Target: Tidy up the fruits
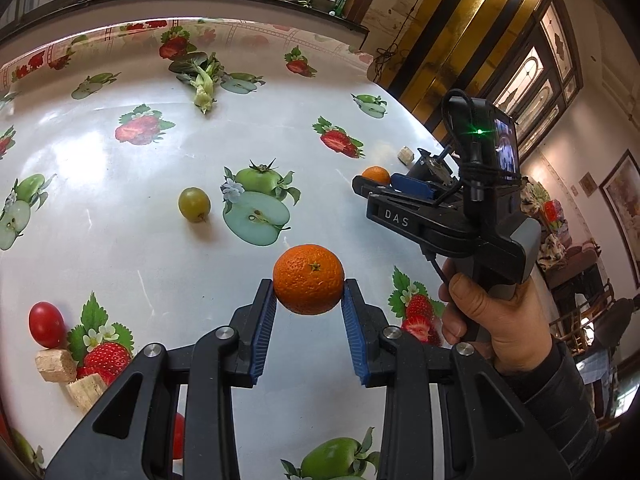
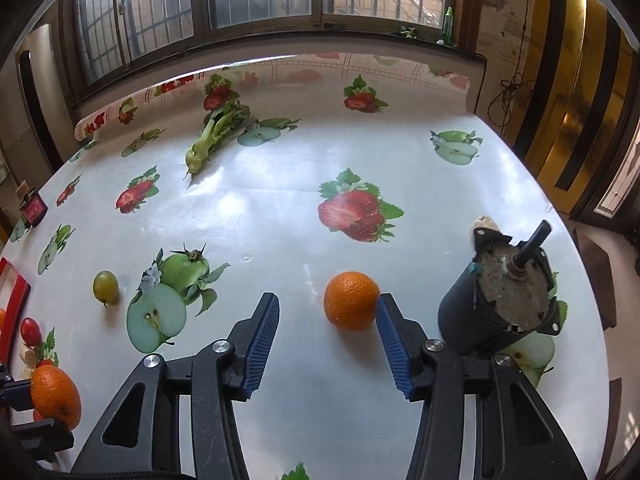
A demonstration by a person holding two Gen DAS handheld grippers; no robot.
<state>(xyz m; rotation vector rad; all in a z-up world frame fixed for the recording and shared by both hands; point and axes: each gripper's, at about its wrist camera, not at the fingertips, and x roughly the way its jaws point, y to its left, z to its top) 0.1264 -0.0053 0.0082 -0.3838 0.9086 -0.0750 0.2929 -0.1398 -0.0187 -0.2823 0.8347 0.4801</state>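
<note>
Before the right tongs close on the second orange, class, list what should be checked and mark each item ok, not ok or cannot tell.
1. Left tongs hold the round dimpled orange between both blue ribbed pads: ok.
2. Right tongs are open: ok.
3. The second round orange lies centred between the right tongs' pads: not ok; it sits against the right pad, far from the left one.
4. The black cylindrical motor with a shaft stands clear of the right tongs: cannot tell; it is close beside the outer finger.
5. The small green round fruit is out of the way: ok.
</note>
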